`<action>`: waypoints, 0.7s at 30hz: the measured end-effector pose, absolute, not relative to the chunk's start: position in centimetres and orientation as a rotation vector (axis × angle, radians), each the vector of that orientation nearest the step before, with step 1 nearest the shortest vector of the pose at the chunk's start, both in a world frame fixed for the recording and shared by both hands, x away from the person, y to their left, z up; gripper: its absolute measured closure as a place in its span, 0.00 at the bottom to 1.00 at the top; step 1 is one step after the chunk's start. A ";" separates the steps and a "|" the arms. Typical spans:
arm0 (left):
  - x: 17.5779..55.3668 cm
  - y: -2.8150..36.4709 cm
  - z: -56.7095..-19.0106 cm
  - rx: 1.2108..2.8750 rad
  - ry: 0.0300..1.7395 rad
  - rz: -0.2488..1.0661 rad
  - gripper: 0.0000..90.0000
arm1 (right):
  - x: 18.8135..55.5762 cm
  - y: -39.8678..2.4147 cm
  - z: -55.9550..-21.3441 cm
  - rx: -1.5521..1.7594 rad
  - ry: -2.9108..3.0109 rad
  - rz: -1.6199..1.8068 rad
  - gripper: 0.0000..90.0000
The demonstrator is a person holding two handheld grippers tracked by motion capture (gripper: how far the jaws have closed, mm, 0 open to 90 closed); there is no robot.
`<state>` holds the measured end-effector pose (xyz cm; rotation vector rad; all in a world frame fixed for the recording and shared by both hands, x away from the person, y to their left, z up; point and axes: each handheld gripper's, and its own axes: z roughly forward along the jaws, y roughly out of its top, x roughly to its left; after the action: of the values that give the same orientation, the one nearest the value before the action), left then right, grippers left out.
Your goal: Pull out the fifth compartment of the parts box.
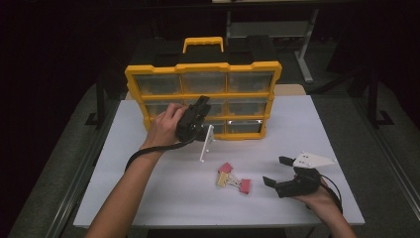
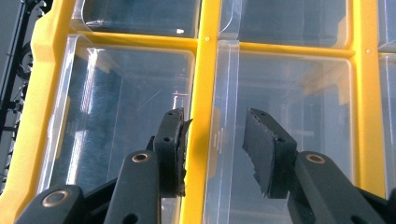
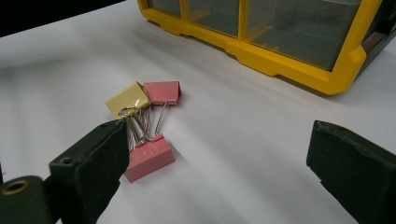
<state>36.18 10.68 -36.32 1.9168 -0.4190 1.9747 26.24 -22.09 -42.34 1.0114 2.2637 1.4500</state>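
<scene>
A yellow organizer [image 1: 204, 94] with clear drawers stands upright at the back of the white table [image 1: 148, 193]. My left gripper [image 1: 199, 110] is up against its front, at the middle column. In the left gripper view its jaws [image 2: 217, 135] straddle a yellow upright bar [image 2: 205, 93] and the left edge of a clear drawer [image 2: 289, 93]; a gap shows before the right pad [image 2: 261, 147]. Three binder clips lie in a bunch: one yellow [image 3: 127, 99], two pink [image 3: 148, 156]. My right gripper [image 1: 275, 170] rests open just right of them [image 1: 233, 178].
The organizer's black-and-yellow carry handle [image 1: 203, 43] rises behind its top. Dark floor and metal table legs surround the table. Bare white tabletop [image 3: 243, 116] lies between the clips and the organizer's base [image 3: 280, 58].
</scene>
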 end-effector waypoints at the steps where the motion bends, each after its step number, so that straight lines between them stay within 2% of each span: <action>1: 36.2 10.7 -36.3 1.922 -0.421 1.982 0.67 | 26.2 -22.1 -42.3 1.011 2.264 1.449 0.06; 21: 36.2 10.6 -36.5 1.925 -0.419 2.007 0.80 | 26.3 -22.1 -42.4 1.010 2.265 1.453 0.06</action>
<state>36.24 10.59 -36.47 1.9250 -0.4192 2.0070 26.26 -22.12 -42.35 1.0105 2.2648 1.4528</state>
